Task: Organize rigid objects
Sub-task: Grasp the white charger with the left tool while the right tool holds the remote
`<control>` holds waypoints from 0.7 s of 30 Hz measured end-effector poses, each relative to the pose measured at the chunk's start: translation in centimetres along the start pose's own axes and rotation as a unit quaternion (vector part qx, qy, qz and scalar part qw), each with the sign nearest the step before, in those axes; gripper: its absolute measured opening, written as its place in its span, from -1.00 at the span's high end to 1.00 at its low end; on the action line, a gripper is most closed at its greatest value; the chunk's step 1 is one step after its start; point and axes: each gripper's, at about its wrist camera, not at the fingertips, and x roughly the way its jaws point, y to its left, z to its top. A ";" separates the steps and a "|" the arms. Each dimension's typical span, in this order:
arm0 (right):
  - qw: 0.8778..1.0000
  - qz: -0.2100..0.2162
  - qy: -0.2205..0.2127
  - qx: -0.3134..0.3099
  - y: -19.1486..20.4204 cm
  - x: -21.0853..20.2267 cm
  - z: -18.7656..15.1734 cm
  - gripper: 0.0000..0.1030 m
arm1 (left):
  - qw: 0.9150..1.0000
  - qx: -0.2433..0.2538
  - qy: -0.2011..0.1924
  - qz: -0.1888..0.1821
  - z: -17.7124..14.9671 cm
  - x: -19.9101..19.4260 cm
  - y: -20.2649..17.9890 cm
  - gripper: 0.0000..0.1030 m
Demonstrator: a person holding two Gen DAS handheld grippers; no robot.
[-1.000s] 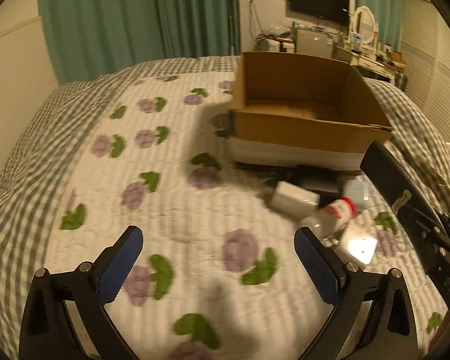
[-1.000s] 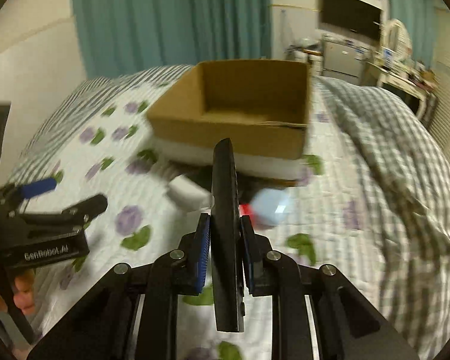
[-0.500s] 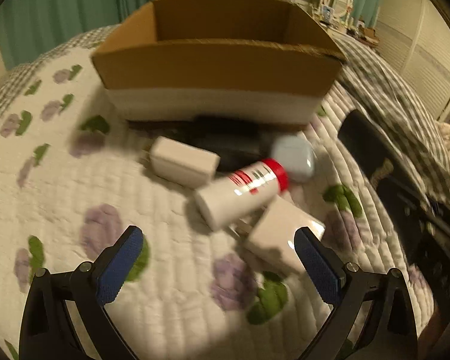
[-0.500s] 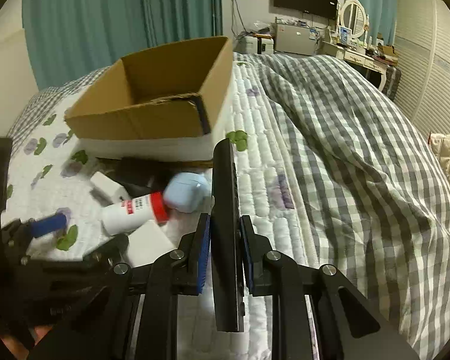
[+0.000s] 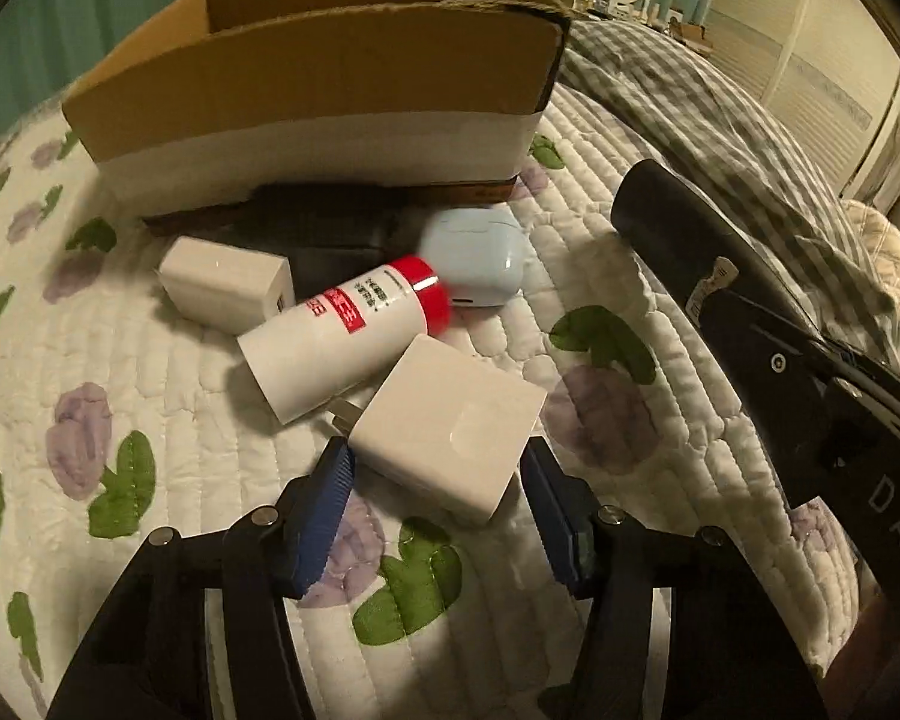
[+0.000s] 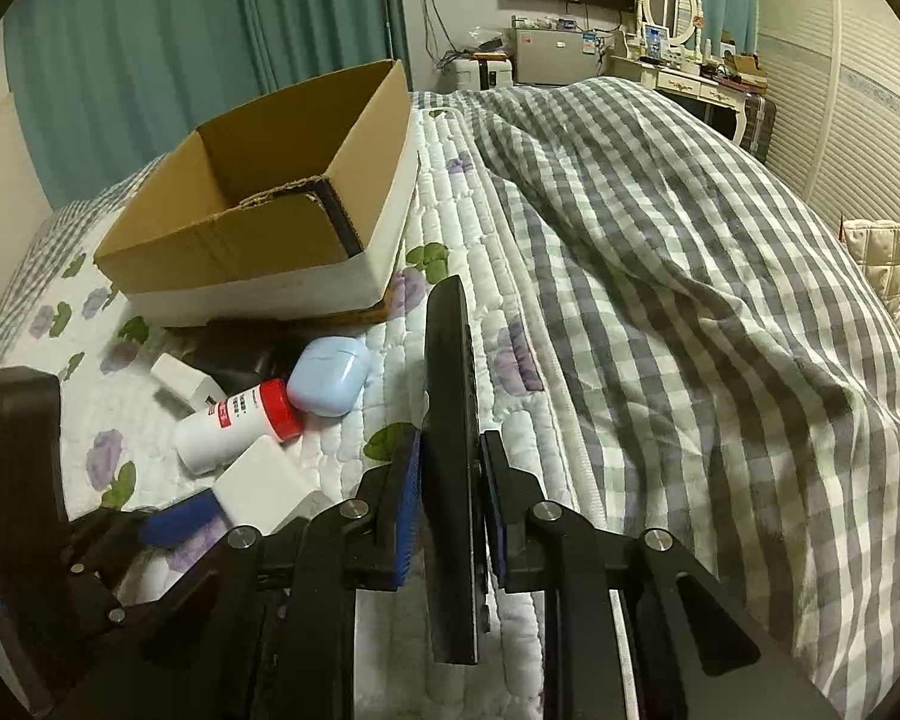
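My left gripper point(image 5: 438, 480) is open, its blue pads on either side of a white charger block point(image 5: 450, 426) that lies on the quilt. Behind it lie a white bottle with a red cap point(image 5: 342, 330), a second white charger point(image 5: 225, 285), a pale blue earbud case point(image 5: 480, 255) and a black object point(image 5: 324, 228). The open cardboard box point(image 5: 318, 60) stands behind the pile. My right gripper point(image 6: 450, 480) is shut on a black remote point(image 6: 447, 396), held on edge above the bed; it also shows in the left wrist view point(image 5: 690, 240).
A grey checked duvet point(image 6: 690, 270) is heaped on the right half of the bed. The flowered quilt point(image 5: 90, 450) extends to the left of the pile. A dresser with a mirror point(image 6: 669, 6) and a TV stand against the far wall.
My left gripper has moved forward and right to the pile and narrowed around the near white charger. My right gripper has swung right with the remote still in it.
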 end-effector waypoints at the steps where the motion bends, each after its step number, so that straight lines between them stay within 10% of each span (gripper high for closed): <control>1: 1.000 0.001 0.000 0.002 -0.1 0.0 0.0 0.65 | 1.000 0.001 0.001 0.000 -0.1 -0.2 0.0 -0.13; 9: 1.000 -0.002 -0.010 -0.014 0.7 -1.4 0.1 0.65 | 0.999 -0.018 -0.036 0.004 -0.4 -4.7 1.1 -0.03; 10: 1.000 -0.002 -0.013 -0.016 0.9 -1.7 0.2 0.65 | 0.999 -0.014 -0.049 0.003 -0.4 -5.6 1.1 0.78; 11: 1.000 -0.001 -0.016 -0.020 1.0 -2.0 0.2 0.65 | 0.998 -0.009 -0.056 0.011 -0.3 -6.4 1.3 0.88; 21: 0.999 -0.006 -0.014 -0.049 2.2 -3.2 0.0 0.65 | 1.000 -0.015 -0.013 -0.009 -0.3 -5.0 2.0 0.84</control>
